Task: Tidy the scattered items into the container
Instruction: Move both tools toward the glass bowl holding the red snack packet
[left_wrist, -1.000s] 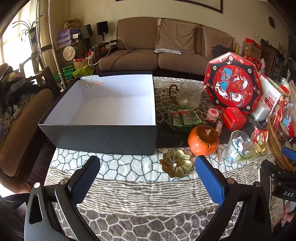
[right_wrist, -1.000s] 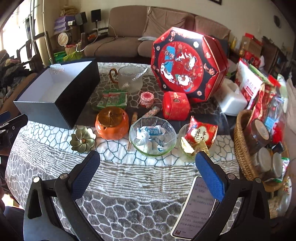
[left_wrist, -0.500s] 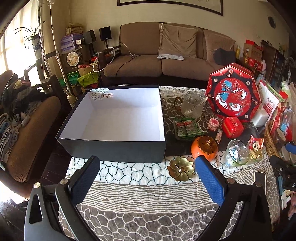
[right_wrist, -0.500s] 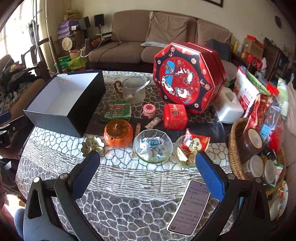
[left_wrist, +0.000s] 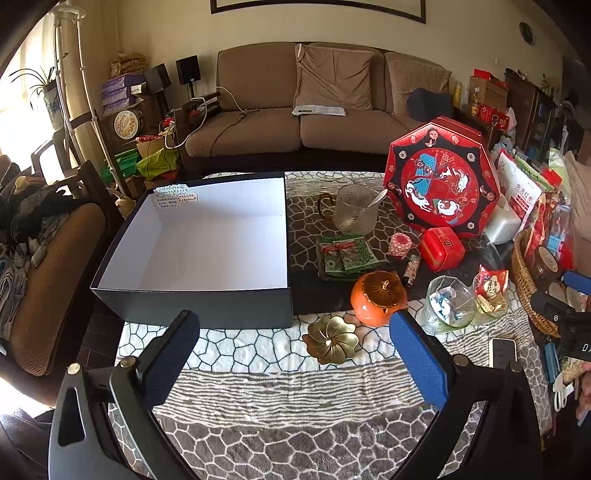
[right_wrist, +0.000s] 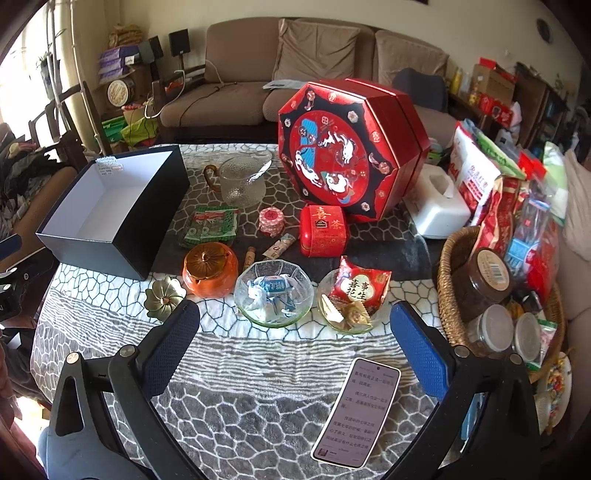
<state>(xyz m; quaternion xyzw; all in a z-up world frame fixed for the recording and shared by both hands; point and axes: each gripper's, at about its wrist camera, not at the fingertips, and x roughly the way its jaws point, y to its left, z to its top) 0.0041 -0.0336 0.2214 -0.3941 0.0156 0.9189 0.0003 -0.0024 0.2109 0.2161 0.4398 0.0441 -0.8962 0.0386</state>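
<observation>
Blue-padded, the left gripper hangs over the near edge of the table, its fingers spread wide with nothing between them, aimed level toward the sofa. The right gripper hangs in the same posture further right, jaws equally wide and empty; from the left wrist view its dark body shows at the far right edge.

The container, a dark box with a white interior, sits at the table's left side, open top up, with nothing in it. Its long axis runs away from the camera, toward the sofa, and a small paper label clings to its far left inner corner.

Scattered items lie to the right of the box. A brass flower-shaped dish rests on the patterned cloth just beyond the left gripper's fingertips, with an orange pumpkin-shaped pot just behind it. Green packets sit on a dark tray behind the pot. Two glass bowls stand side by side: one of wrapped sweets, one holding a red peanut packet. A small red tea tin sits in front of the upright octagonal red gift box. A phone lies screen up between the right gripper's fingers, its long axis pointing away and slightly rightward.
</observation>
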